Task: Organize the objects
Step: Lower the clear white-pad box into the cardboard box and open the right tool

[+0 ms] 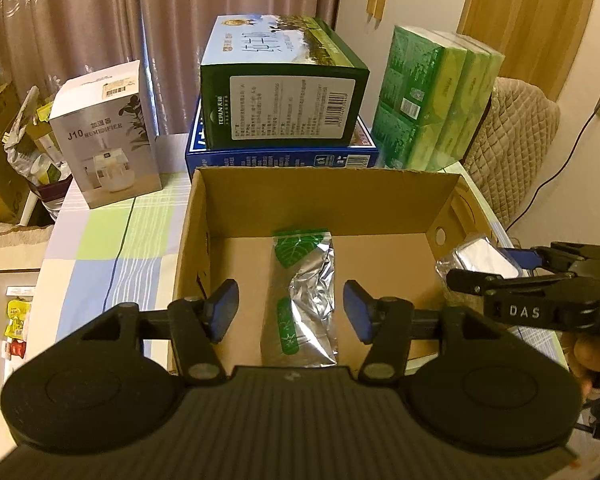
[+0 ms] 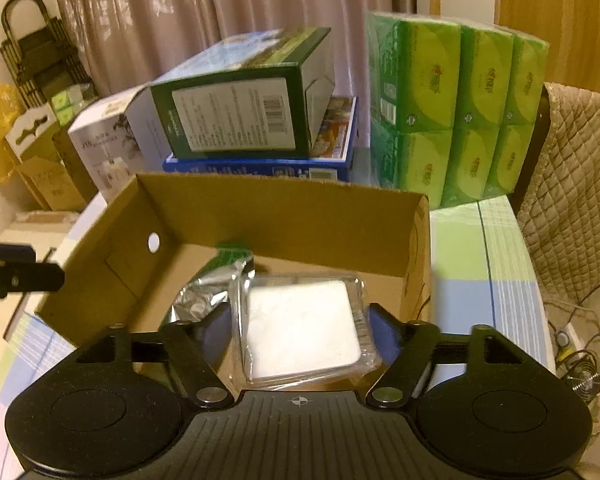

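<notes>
An open cardboard box (image 1: 324, 196) sits on the checked tablecloth; it also shows in the right wrist view (image 2: 284, 216). A silver foil pouch with green leaf print (image 1: 304, 300) lies on the box floor, also seen in the right wrist view (image 2: 204, 296). My left gripper (image 1: 290, 310) is open and empty above the pouch, at the box's near edge. My right gripper (image 2: 296, 336) is shut on a clear-wrapped white square pack (image 2: 304, 328) and holds it over the box's near right part. From the left wrist view the right gripper (image 1: 496, 268) and the pack (image 1: 480, 256) sit at the box's right wall.
Behind the box stand a dark green carton (image 1: 280, 88) on a blue carton (image 1: 280, 156), a white humidifier box (image 1: 108, 136) at left, and a green tissue multipack (image 1: 436, 100) at right. A quilted chair (image 1: 512, 140) stands to the right. Cables (image 2: 580, 356) lie on the floor.
</notes>
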### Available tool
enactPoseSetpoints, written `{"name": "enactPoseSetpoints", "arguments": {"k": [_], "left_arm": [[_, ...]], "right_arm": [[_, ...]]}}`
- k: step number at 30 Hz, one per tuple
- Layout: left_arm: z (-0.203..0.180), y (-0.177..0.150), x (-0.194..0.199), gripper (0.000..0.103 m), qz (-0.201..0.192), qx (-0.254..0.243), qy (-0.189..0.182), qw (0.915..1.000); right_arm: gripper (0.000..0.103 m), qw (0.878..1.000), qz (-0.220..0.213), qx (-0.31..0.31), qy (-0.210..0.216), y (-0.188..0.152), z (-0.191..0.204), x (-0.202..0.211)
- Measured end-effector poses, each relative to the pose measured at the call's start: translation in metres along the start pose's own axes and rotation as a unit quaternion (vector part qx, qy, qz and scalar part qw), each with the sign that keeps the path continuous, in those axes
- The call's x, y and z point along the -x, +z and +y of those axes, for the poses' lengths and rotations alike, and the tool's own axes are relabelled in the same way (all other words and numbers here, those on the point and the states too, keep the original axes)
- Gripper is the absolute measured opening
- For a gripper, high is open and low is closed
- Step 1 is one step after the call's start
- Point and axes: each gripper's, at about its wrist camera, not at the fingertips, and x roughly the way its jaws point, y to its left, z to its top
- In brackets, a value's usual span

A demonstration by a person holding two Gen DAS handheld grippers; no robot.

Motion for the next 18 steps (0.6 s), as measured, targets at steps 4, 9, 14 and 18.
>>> {"name": "enactPoseSetpoints", "arguments": {"k": [4, 9, 14, 18], "left_arm": [[0.002, -0.006, 0.005, 0.064, -0.004, 0.003, -0.001, 1.0000], [0.005, -0.015, 0.014, 0.068, -0.009, 0.007, 0.000, 0.9999], [0.006, -0.024, 0.032, 0.068, -0.018, 0.015, 0.001, 0.9997], [0.000, -0.033, 0.054, 0.072, -0.031, 0.011, 0.004, 0.9995]], "right_arm": [[0.077, 1.000, -0.020, 0.000, -0.008, 0.000, 0.000, 0.010], [0.077, 0.999, -0.035, -0.003, -0.011, 0.003, -0.001, 0.028], [0.077, 0.999, -0.042, -0.010, -0.007, -0.004, 0.001, 0.057], [0.077, 0.999, -0.040, -0.014, -0.004, -0.020, 0.006, 0.085]]}}
